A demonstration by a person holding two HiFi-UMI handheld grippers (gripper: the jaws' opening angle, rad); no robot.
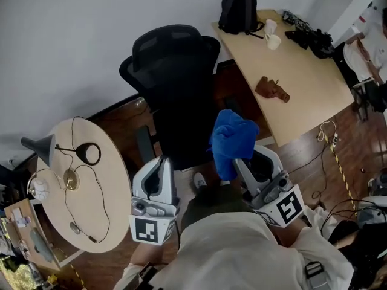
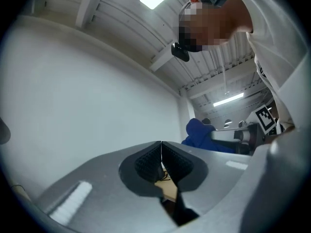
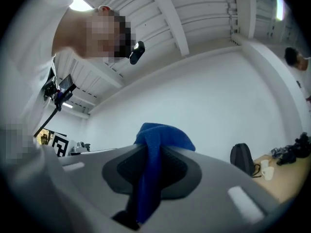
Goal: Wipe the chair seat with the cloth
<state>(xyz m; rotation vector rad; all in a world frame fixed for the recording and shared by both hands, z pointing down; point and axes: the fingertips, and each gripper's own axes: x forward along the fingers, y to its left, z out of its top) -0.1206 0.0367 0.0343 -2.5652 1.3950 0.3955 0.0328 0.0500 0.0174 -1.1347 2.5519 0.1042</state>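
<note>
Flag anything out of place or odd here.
Nothing looks spilled or damaged. One oddity: the blue cloth sits bunched in the right gripper, which points up at the ceiling, not down at the black chair.

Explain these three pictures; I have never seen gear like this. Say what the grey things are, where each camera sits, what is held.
No robot: a person holds a grey gripper in each hand. The head view looks down from the person's head. The left gripper has its jaws shut on nothing; the right gripper has its jaws shut on a blue cloth, near a black chair. The other two pictures come from a camera on each gripper, looking along its jaws, aimed up at the ceiling. A round table stands left, a desk right.
</note>
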